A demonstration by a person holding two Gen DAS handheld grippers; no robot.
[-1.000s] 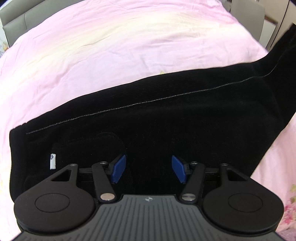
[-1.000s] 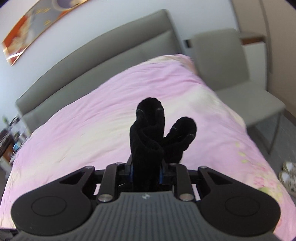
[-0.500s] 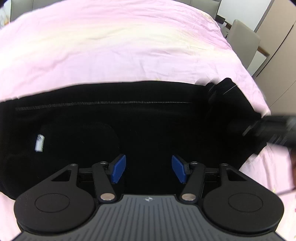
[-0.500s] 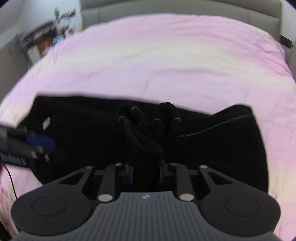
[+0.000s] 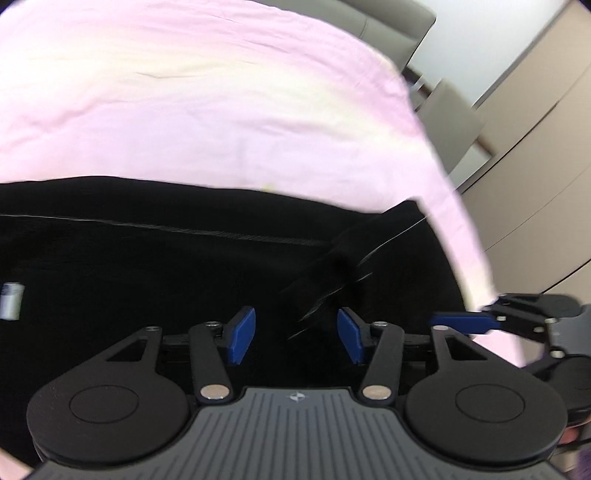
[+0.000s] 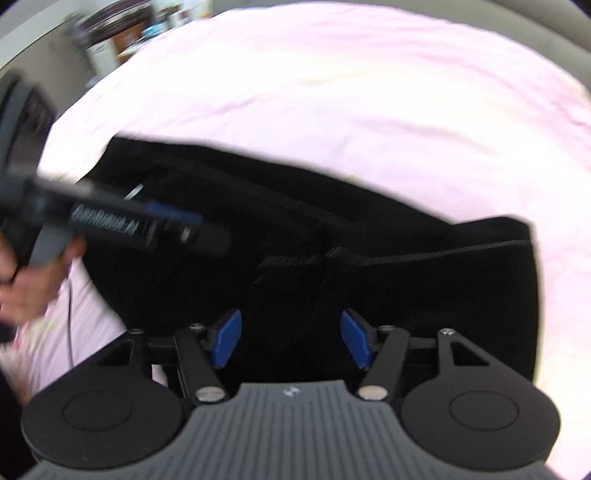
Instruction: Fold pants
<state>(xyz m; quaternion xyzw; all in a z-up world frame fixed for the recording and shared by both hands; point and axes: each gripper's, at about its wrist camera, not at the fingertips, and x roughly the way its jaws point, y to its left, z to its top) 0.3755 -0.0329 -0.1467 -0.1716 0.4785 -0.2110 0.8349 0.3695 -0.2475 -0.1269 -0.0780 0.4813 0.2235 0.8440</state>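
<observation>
The black pants (image 5: 155, 266) lie folded on the pink bed cover, with a pale stitched seam running across and a white label (image 5: 11, 300) at the left edge. My left gripper (image 5: 295, 334) is open and empty just above the pants. My right gripper (image 6: 290, 338) is open and empty over the folded-over leg end (image 6: 424, 280). It also shows at the right edge of the left wrist view (image 5: 517, 321). The left gripper's body (image 6: 122, 221) and the hand holding it show blurred in the right wrist view.
The pink bed cover (image 5: 184, 103) spreads beyond the pants. A grey headboard (image 5: 388, 26) and a grey chair (image 5: 450, 114) stand past the bed's far right. Cluttered shelves (image 6: 122, 33) stand at the far left in the right wrist view.
My right gripper carried the leg ends over onto the pants and opened, letting them go. My left gripper stayed open and swung its view to the right.
</observation>
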